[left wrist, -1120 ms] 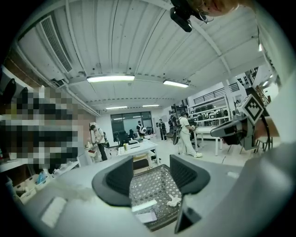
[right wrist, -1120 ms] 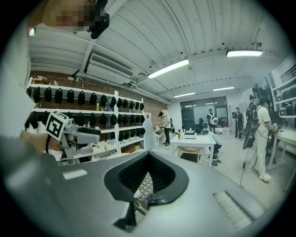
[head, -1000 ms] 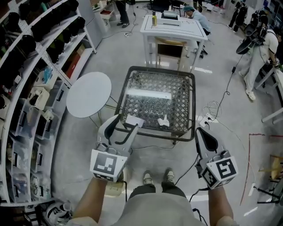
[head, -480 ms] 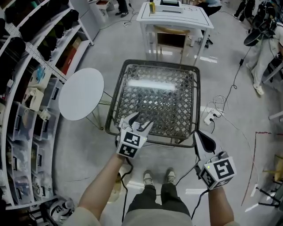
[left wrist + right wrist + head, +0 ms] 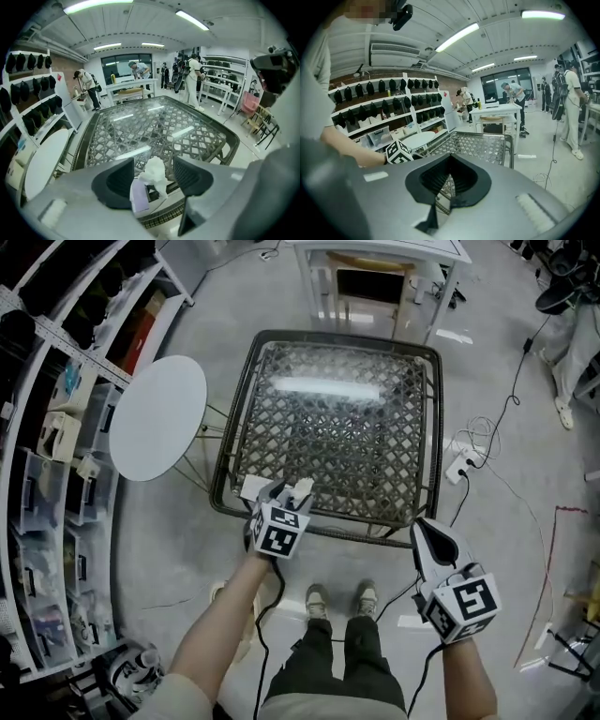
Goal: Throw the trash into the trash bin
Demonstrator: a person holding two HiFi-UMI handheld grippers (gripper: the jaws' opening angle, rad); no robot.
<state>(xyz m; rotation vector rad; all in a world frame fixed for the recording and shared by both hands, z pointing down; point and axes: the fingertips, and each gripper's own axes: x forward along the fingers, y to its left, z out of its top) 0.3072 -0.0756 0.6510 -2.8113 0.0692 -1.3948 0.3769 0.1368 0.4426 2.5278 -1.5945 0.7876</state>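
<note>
A crumpled white tissue (image 5: 154,171) and a flat pale paper scrap (image 5: 138,198) lie on the near-left corner of the wicker table (image 5: 361,531). My left gripper (image 5: 286,493) points down at that corner. It is open, and the tissue stands between its jaws (image 5: 152,177) without the pads pressing on it. The paper scrap (image 5: 251,489) shows just left of the gripper in the head view. My right gripper (image 5: 433,532) hangs off the table's near-right corner, shut and with nothing in it (image 5: 442,187). No trash bin shows in any view.
A round white side table (image 5: 157,418) stands left of the wicker table, with storage shelves (image 5: 52,437) beyond it. A white desk (image 5: 375,251) stands behind. A power strip and cables (image 5: 466,463) lie on the floor at the right. My feet (image 5: 337,601) are near the table's front edge.
My left gripper has dropped from in front of me down to the table's near-left corner and now straddles the tissue. The right gripper sank a little beside the table.
</note>
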